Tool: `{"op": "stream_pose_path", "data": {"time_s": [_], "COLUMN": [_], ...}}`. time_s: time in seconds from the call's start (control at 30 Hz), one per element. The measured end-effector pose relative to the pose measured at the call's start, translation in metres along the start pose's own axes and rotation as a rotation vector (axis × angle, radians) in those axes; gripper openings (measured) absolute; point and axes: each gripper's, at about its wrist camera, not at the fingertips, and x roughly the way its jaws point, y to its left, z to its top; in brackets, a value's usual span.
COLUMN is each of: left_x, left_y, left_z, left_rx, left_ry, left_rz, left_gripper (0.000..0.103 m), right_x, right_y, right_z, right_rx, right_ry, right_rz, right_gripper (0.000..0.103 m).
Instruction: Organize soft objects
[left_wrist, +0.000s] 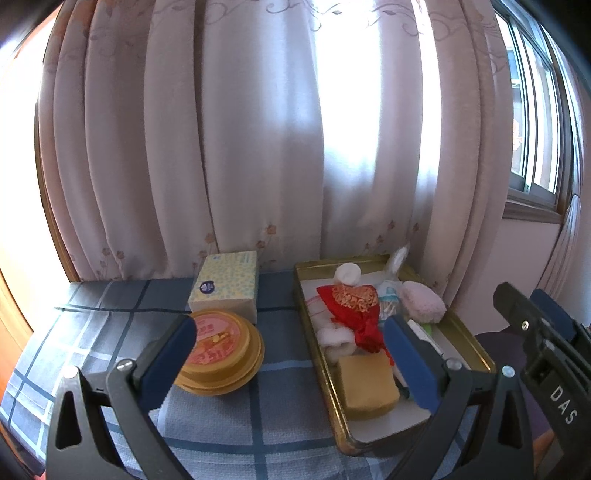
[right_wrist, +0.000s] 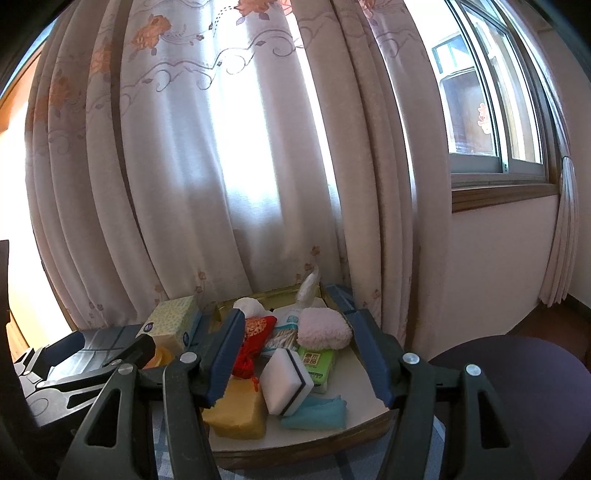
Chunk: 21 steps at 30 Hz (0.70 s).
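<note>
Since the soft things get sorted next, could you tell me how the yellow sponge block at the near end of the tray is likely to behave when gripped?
The yellow sponge block looks porous, so it will probably squash between the pads and feel light. Its flat faces make rolling unlikely. The red pouch seems to lean on it inside the tray, so lifting may drag that along.

This is a room in a home, likely a bedroom or sitting room. Long pale curtains (left_wrist: 236, 147) printed with flowers hang to the surface, sunlight glowing through them. A sliding window (right_wrist: 495, 110) in a wooden frame sits in a plain white wall. The surface wears a blue plaid cloth (left_wrist: 266, 424) and carries a tissue box (left_wrist: 225, 284) and a round snack tin (left_wrist: 218, 350).
</note>
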Motion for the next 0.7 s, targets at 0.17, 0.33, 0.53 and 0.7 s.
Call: {"op": "stream_pose_path", "data": {"time_s": [0.17, 0.33, 0.53, 0.7], "left_x": [0.0012, 0.0005, 0.0014, -0.0009], "left_y": [0.0004, -0.0002, -0.0022, -0.001], "left_z": [0.0001, -0.0023, -0.0019, -0.0046], "left_rx": [0.005, 0.021, 0.064, 0.064], "left_ry": [0.001, 0.0, -0.009, -0.037], "left_rz": [0.007, 0.025, 0.04, 0.033], "left_gripper": [0.103, 0.103, 0.103, 0.103], "right_x": [-0.0006, 0.0008, 0.0039, 0.0045], "right_y": [0.0013, 0.0002, -0.0023, -0.0012], "right_z": [0.0001, -0.0019, -0.0054, -0.0066], "right_rx": [-0.006, -0.006, 0.006, 0.008], "right_ry": [-0.001, 0.001, 0.016, 0.022], "right_rz": [-0.003, -0.013, -0.016, -0.012], "right_gripper": [0.064, 0.064, 0.064, 0.064]}}
